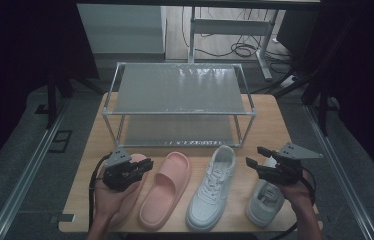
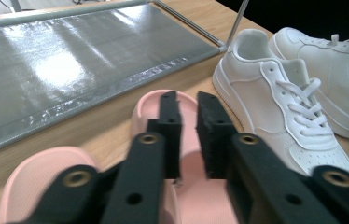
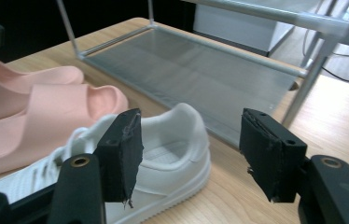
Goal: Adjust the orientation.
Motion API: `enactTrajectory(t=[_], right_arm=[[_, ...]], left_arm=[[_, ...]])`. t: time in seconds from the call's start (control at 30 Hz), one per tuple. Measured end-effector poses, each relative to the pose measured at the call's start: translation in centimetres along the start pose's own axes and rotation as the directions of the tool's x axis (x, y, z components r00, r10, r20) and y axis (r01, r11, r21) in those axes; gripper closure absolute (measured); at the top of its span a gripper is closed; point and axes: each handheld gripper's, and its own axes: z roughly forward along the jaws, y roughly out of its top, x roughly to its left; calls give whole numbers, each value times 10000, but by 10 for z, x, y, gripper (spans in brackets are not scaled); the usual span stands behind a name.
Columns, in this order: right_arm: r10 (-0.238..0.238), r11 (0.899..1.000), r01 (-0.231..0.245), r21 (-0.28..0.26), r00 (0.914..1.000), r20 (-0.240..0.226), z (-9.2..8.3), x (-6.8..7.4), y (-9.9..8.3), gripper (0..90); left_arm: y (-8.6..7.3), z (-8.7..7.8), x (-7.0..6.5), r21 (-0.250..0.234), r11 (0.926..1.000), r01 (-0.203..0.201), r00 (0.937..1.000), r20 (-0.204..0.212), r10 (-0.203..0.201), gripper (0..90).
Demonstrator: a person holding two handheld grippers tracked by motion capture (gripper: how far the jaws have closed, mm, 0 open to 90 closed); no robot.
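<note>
Two pink slippers and two white sneakers lie in a row at the table's front. My left gripper point(image 1: 147, 164) hovers over the left pink slipper point(image 1: 131, 199), its jaws almost together with nothing between them. In the left gripper view this gripper point(image 2: 189, 100) points over the second pink slipper point(image 2: 140, 112) toward a white sneaker point(image 2: 275, 107). My right gripper point(image 1: 256, 155) is open above the right sneaker point(image 1: 265, 200). In the right gripper view its jaws point(image 3: 191, 123) frame the heel of the middle sneaker point(image 3: 172, 149) from a distance.
A metal two-shelf rack point(image 1: 180, 90) stands at the back of the wooden table point(image 1: 275, 120), and both of its shelves are bare. Its lower shelf point(image 2: 70, 60) lies just beyond the shoes. Bare wood shows to the right of the rack.
</note>
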Motion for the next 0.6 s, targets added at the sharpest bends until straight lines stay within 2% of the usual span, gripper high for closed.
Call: enactTrajectory(t=[0.1,0.33,0.4,0.43,0.47,0.53,0.6], right_arm=[[-120,9998,121,126,9999,-88,3,1,-2,395],[65,9990,-65,453,10000,-1,10,-4,-7,394],[76,9990,-75,447,10000,-10,10,-4,-7,395],[86,9987,-86,493,10000,-1,11,-3,-8,395],[80,9985,-80,540,10000,2,11,-3,-8,395],[64,9984,-64,563,10000,-5,10,-2,-8,396],[73,9987,-69,497,10000,-62,10,-1,-8,396]], left_arm=[[1,-5,2,-46,10000,38,9998,-170,-39,899],[-2,-16,5,117,9996,250,9982,-539,-243,900],[-7,-22,5,229,9992,336,9972,-676,-320,900],[-15,-26,3,449,9982,396,9962,-788,-360,900],[-15,-26,3,449,9982,396,9962,-788,-360,900],[-28,-32,-4,617,9969,496,9956,-829,-445,900],[-31,-34,-5,681,9963,518,9952,-862,-459,900]])
